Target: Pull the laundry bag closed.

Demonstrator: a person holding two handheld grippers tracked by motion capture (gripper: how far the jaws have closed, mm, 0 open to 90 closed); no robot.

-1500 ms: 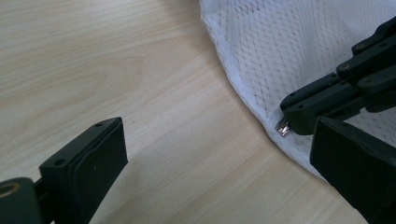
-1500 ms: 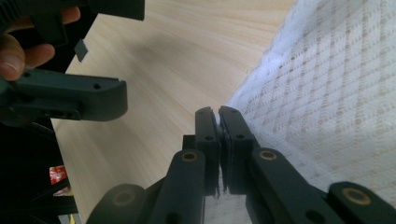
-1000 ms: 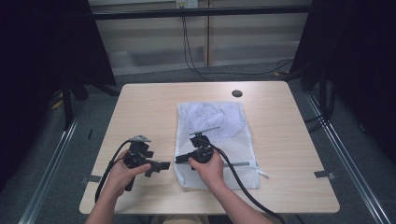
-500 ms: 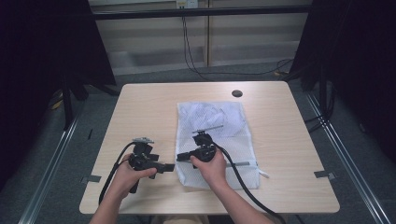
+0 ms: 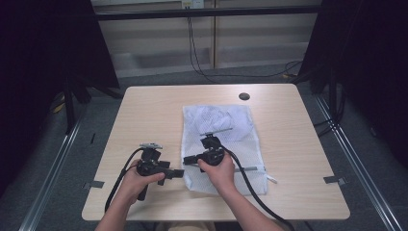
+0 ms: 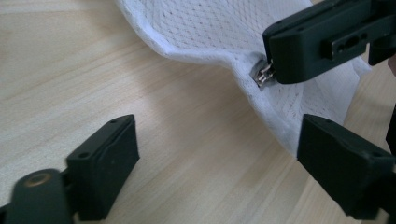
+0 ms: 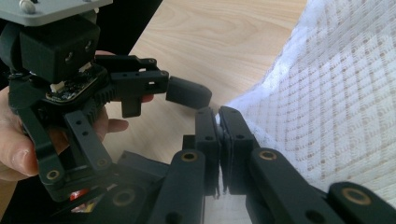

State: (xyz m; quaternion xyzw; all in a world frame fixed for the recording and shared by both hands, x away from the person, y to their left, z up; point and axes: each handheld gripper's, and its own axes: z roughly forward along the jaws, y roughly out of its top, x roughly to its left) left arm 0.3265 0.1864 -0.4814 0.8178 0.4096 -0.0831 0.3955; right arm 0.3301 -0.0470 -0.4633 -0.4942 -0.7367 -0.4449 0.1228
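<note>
High view: going left to right, the left gripper (image 5: 177, 173) has slid in along the pale wooden table (image 5: 144, 110) since a second ago and now sits just beside the near left corner of the white mesh laundry bag (image 5: 226, 125), which lies flat right of the table's middle. In the left gripper view its jaws stand wide apart with only bare tabletop between them, holding nothing; the bag's hem runs past the inner jaw. Next, the right gripper (image 5: 188, 160) has turned toward that same corner. In the right gripper view its jaws are pressed together on the bag's edge, and the left gripper view shows their tips pinched at the small silver metal zipper pull (image 6: 262, 74). My reading: with the pull caught, the left gripper has come in to pin the fabric, so that the zip can be drawn along without dragging the bag
</note>
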